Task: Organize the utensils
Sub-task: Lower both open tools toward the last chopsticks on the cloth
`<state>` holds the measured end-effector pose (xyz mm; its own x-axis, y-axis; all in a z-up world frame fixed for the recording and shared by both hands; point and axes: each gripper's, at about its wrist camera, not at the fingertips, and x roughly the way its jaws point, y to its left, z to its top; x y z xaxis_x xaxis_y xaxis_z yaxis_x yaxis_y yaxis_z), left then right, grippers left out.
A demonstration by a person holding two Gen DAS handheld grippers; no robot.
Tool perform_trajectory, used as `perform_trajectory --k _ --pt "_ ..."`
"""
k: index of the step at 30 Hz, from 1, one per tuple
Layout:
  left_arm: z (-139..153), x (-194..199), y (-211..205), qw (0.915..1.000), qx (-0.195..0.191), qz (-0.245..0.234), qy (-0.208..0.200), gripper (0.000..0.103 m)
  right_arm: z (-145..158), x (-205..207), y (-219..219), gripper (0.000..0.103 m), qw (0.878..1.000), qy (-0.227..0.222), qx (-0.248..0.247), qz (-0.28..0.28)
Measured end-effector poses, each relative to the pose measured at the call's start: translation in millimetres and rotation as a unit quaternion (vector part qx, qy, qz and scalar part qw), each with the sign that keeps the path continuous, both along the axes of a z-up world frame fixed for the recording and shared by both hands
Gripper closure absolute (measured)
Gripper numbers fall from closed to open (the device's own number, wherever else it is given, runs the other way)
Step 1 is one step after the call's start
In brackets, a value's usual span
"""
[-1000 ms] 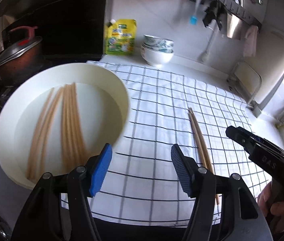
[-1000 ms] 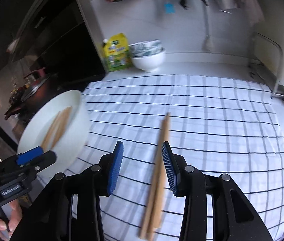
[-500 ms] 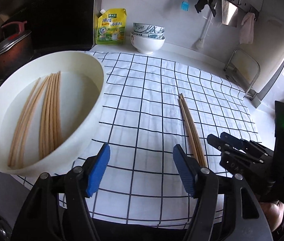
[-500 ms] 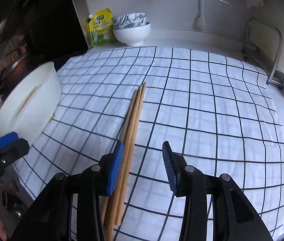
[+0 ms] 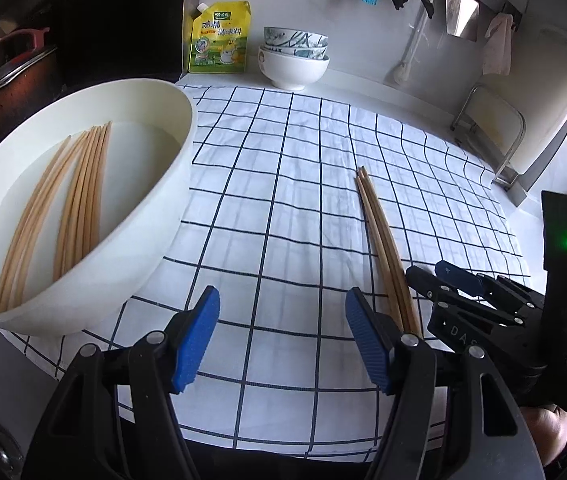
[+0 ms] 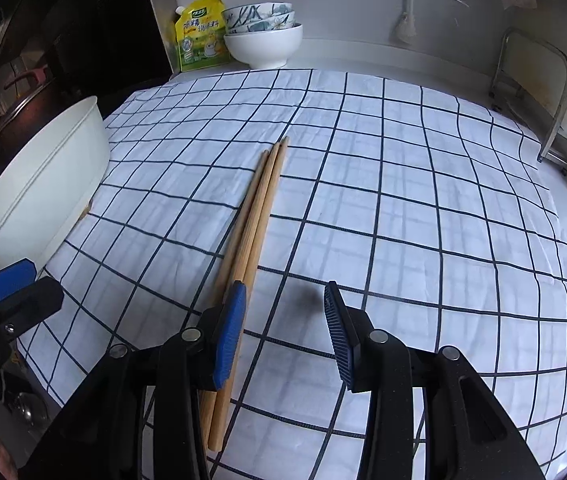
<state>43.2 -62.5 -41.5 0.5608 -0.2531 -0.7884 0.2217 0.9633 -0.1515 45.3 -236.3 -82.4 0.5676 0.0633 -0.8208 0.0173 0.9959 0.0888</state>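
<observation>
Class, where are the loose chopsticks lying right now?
The loose chopsticks lie side by side on the checked cloth, right of the white basin, under the right gripper's left finger.

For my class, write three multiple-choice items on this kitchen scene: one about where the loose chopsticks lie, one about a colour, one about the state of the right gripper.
1. Where do the loose chopsticks lie?
A. on the checked cloth
B. in the stacked bowls
C. on the stove

2. What colour is the detergent pouch?
A. red
B. yellow
C. blue

3. What state is the right gripper in?
A. shut on the chopsticks
B. open, holding nothing
C. shut on the white basin

Answers: 1 A, they rest on the grid cloth; 2 B, yellow with green print; 3 B, only cloth shows between its pads, chopsticks lying outside them.
</observation>
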Motion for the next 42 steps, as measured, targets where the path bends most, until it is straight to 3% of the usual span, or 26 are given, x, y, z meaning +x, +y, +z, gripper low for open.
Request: perform_trajectory --k 21,34,42 --pt "-11 1 -9 1.0000 -0.003 0.002 0.004 0.036 -6 -1 2 0.064 1.000 -0.002 -0.027 0.007" --pt "-23 11 -48 0.9993 0.033 -0.016 0.009 0.031 -3 -9 -46 0.064 0.999 -0.006 0.017 -0.039" --pt "-27 16 -76 0.9968 0.076 -0.027 -0.005 0.031 0 -14 -71 0.064 0.997 -0.012 0.061 -0.055"
